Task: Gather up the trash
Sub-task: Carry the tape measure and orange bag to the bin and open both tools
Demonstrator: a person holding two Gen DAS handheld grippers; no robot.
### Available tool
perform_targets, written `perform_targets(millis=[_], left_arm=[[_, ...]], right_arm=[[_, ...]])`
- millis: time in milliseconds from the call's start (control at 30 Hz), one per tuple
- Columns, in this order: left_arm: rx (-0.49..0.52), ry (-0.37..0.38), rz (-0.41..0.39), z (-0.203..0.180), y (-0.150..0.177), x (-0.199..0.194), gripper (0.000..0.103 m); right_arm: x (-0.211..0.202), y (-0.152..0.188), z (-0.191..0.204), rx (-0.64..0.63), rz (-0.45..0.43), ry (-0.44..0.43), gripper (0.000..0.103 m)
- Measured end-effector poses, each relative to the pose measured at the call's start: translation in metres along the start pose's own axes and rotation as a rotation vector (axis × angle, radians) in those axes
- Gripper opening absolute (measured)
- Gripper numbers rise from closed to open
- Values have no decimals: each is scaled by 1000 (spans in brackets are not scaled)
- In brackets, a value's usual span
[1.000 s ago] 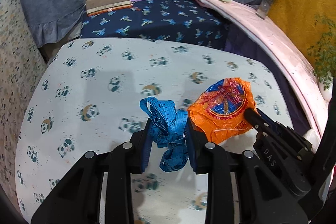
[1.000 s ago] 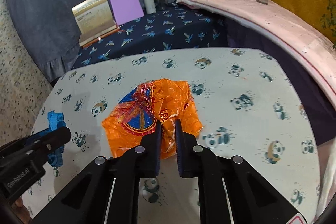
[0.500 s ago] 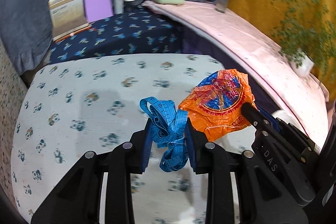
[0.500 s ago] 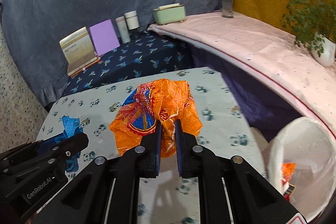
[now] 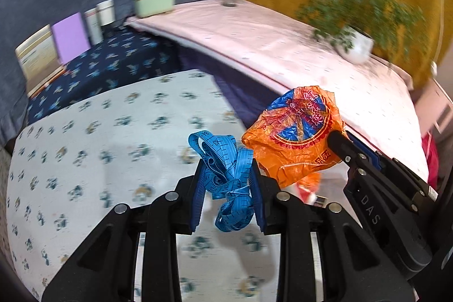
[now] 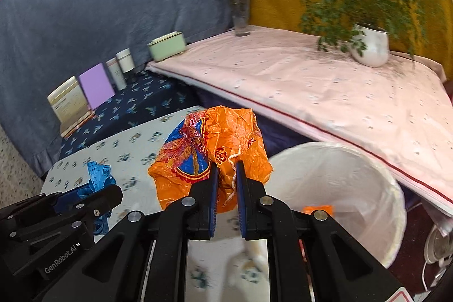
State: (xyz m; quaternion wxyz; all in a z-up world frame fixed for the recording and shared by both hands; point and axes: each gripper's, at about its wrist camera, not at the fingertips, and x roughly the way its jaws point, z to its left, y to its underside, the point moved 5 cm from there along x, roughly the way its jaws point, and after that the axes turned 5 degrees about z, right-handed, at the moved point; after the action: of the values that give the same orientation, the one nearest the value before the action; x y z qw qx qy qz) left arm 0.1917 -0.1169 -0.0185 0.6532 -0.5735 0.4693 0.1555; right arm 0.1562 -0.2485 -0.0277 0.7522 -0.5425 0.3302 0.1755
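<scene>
My left gripper (image 5: 226, 183) is shut on a crumpled blue measuring tape (image 5: 223, 157) and holds it above the panda-print table (image 5: 99, 137). My right gripper (image 6: 225, 186) is shut on an orange plastic wrapper (image 6: 206, 149) and holds it in the air next to a white trash bin (image 6: 354, 188). The wrapper also shows in the left wrist view (image 5: 294, 132), right of the tape. The tape shows in the right wrist view (image 6: 96, 171) at lower left. An orange scrap (image 6: 317, 210) lies inside the bin.
A pink-covered table (image 6: 325, 92) holds a white plant pot (image 6: 368, 47), a flower vase (image 6: 240, 16) and a green box (image 6: 167, 45). On the dark blue cloth (image 5: 113, 64) stand a purple board (image 5: 69, 37), a book and two white cups.
Both grippers have swung right off the panda table with their loads, the wrapper lifted off the cloth. The white bin and the potted plant have come into view.
</scene>
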Motion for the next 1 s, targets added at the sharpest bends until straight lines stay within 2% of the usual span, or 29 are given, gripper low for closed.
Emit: perform_targets(millis=[333,633,700,767,833,1000], left_arm=[[140,87,31,-92,1,11,28],[170,155,63,-129,-1,28,30],[165,155,63,-131,-2,31,36],[159,149,61,-133,-3,32,50],[153,145,46,-132,-5,30,56],[146,136,37,-127,-7,29,58]], right_arm=[[-23,10,-90,109,-25,93,11],[-31,20,-145,174,-26,146,11],[-32,21,-150,183,-28,150,11],[-33,22,-154,188,-29,148,11],[-32,21,-154,186,-30,146,11],[-26,19,-148,181,-26,131,12]])
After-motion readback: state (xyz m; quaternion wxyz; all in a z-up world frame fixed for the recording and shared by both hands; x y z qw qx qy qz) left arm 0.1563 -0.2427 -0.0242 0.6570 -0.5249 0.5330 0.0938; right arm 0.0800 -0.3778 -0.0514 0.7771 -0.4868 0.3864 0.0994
